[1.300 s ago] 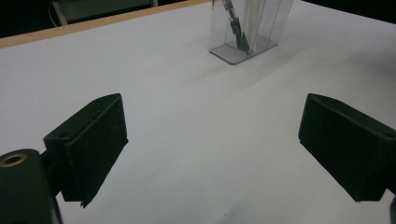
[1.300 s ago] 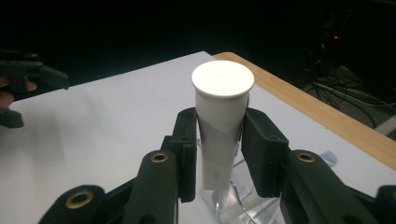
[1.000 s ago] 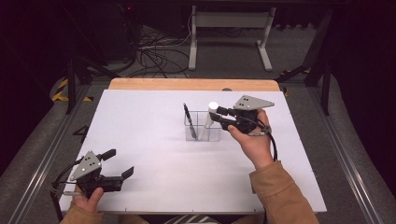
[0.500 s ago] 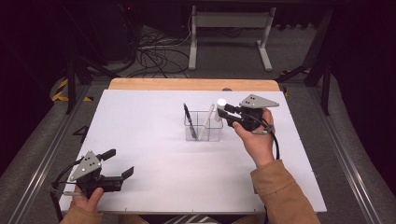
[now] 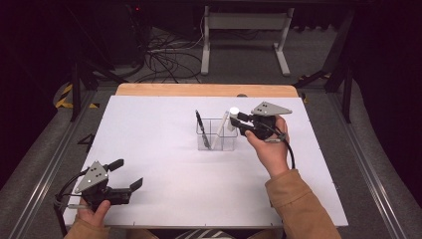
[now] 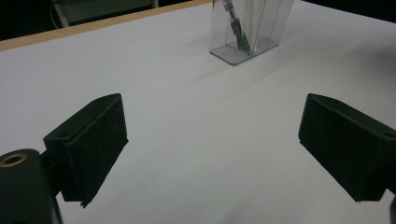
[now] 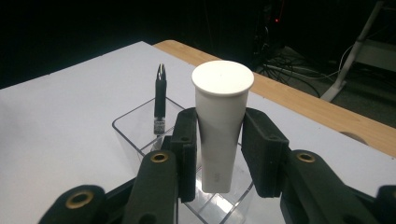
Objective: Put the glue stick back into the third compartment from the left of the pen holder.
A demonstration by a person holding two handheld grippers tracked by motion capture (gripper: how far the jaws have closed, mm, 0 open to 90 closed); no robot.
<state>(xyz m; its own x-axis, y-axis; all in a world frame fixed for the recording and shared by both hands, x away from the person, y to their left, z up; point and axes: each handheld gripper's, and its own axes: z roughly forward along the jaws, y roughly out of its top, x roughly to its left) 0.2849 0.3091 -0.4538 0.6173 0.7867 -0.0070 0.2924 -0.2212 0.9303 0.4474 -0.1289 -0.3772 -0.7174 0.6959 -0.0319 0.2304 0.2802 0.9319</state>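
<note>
My right gripper [image 5: 235, 122] is shut on a white tube [image 5: 232, 116] with a flat round cap, the pads [image 7: 187, 140] pressing on its sides just below the cap. In the right gripper view the tube [image 7: 220, 126] stands nearly upright, its lower end down inside a clear plastic holder [image 7: 135, 128]. A black pen [image 7: 160, 100] leans in the holder's other compartment. In the high view the holder [image 5: 217, 139] sits mid-table with the pen [image 5: 199, 124] at its left side. My left gripper [image 5: 127, 175] rests open near the front left corner, nothing between its pads [image 6: 93, 140].
The white table top [image 5: 149, 129] has a wooden strip [image 5: 199, 90] along its far edge. Behind it are cables on the floor [image 5: 164, 55] and a white desk frame [image 5: 244, 30]. In the left gripper view the holder [image 6: 245, 32] stands far ahead.
The right gripper, with the white tube in it, has shifted a little to the right at the holder. The left gripper has stayed put.
</note>
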